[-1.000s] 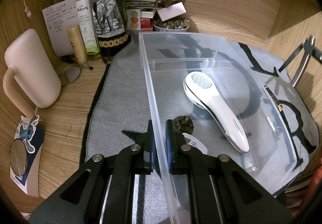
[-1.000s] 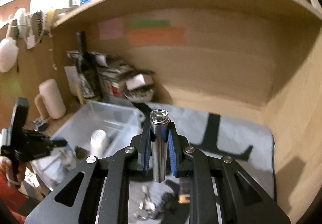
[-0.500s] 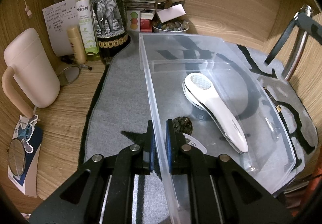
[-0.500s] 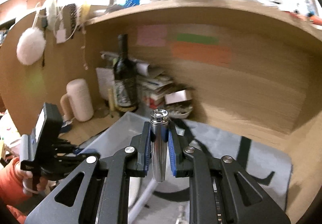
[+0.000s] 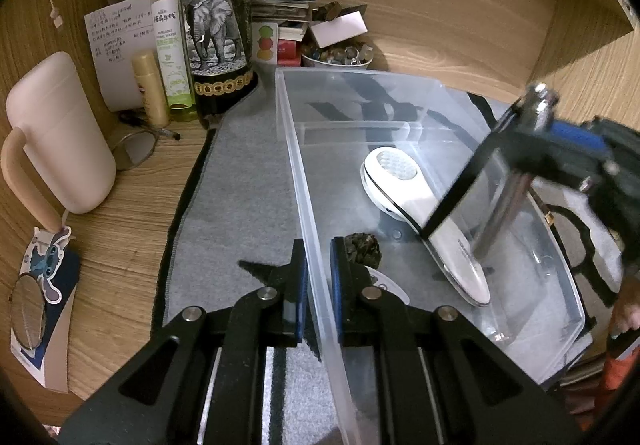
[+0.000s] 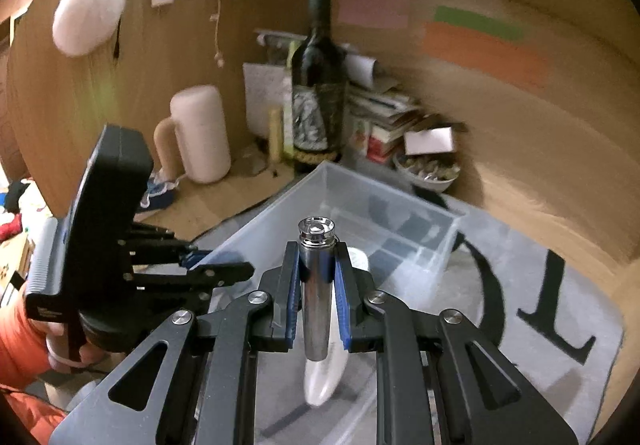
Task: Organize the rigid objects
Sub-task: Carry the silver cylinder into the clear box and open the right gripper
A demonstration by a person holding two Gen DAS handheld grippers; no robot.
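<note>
A clear plastic bin (image 5: 400,97) sits on a grey mat. My left gripper (image 5: 318,269) is shut on the bin's left wall. Inside lie a white handheld device (image 5: 424,213), a dark round lump (image 5: 364,247) and a small white item. My right gripper (image 6: 316,277) is shut on an upright shiny metal cylinder (image 6: 316,285) and holds it above the bin's right side; the cylinder also shows in the left wrist view (image 5: 516,173). The bin (image 6: 384,205) and the left gripper (image 6: 208,265) show in the right wrist view.
Behind the bin stand a dark wine bottle (image 5: 216,29), a green spray bottle (image 5: 170,41), a small yellow tube (image 5: 150,89), stacked papers and a bowl of small items (image 5: 338,55). A pink mug (image 5: 56,133) stands at left. Wooden walls enclose the desk.
My right gripper has carried the metal cylinder leftward from beside the bin to over the bin's right side. My left gripper has kept its hold on the bin wall.
</note>
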